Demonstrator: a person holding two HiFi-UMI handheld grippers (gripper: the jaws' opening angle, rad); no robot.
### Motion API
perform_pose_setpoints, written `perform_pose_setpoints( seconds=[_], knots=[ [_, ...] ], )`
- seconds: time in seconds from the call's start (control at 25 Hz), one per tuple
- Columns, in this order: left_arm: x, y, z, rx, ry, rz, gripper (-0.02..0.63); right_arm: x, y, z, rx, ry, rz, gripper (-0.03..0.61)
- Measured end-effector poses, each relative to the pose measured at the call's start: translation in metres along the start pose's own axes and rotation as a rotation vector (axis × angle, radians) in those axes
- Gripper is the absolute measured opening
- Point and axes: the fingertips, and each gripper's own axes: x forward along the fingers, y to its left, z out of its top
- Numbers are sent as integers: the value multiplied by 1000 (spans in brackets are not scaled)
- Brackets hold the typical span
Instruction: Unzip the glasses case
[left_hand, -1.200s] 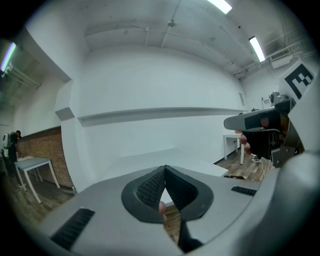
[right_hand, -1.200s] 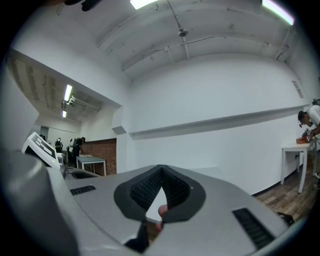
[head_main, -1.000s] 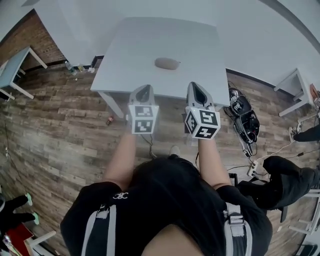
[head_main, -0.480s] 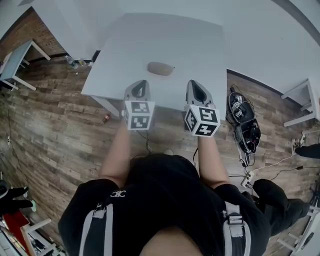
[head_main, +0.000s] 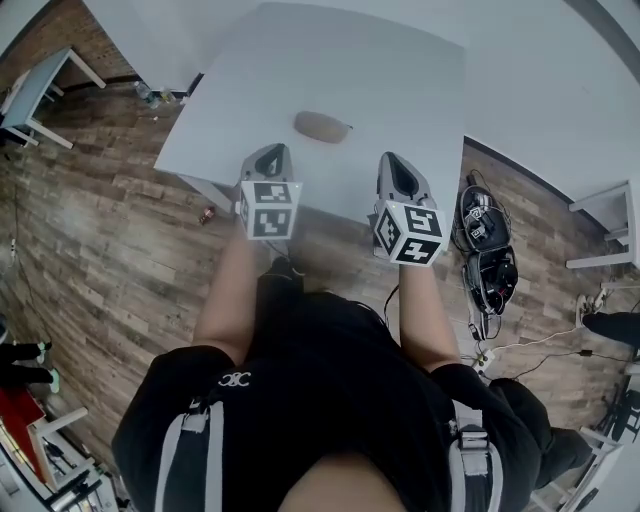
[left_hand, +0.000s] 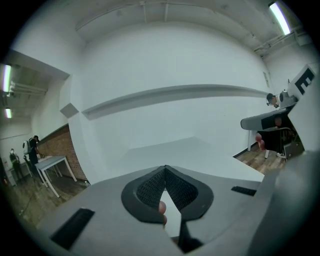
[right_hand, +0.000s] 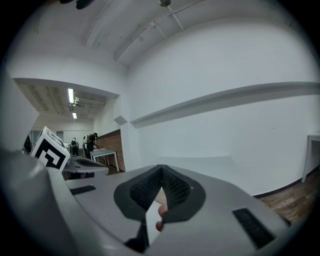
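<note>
Your left tongs (head_main: 270, 152) and right tongs (head_main: 396, 162) are both closed and empty, side by side over the worktop's (head_main: 400, 80) near edge, likely staged for the approach. The glasses case (head_main: 322, 127) lies ahead between them, untouched and apparently zipped; the pull is too small to see.

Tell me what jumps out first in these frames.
The two marker cubes catch the eye first: the left gripper and right gripper are held side by side at the near edge of the white table, both shut and empty. Just beyond them, roughly between the two, the greyish glasses case lies alone on the tabletop, untouched.
</note>
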Motion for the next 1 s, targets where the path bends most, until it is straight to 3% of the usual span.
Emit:
perform_pose_setpoints(
  seconds=[0.2, 0.48, 0.72, 1.0],
  knots=[
    [30, 6, 5, 10, -6, -42, -3, 33, -1, 1, -10, 1, 12, 5],
    [105, 27, 12, 63, 43, -194, -3, 107, -6, 7, -16, 23, -27, 5],
    [169, 35, -1, 145, 103, -416, -3, 175, -1, 1, -39, 72, -70, 5],
    [234, 59, -19, 229, 160, -576, -3, 235, 2, -40, -57, 189, -171, 5]
  ],
)
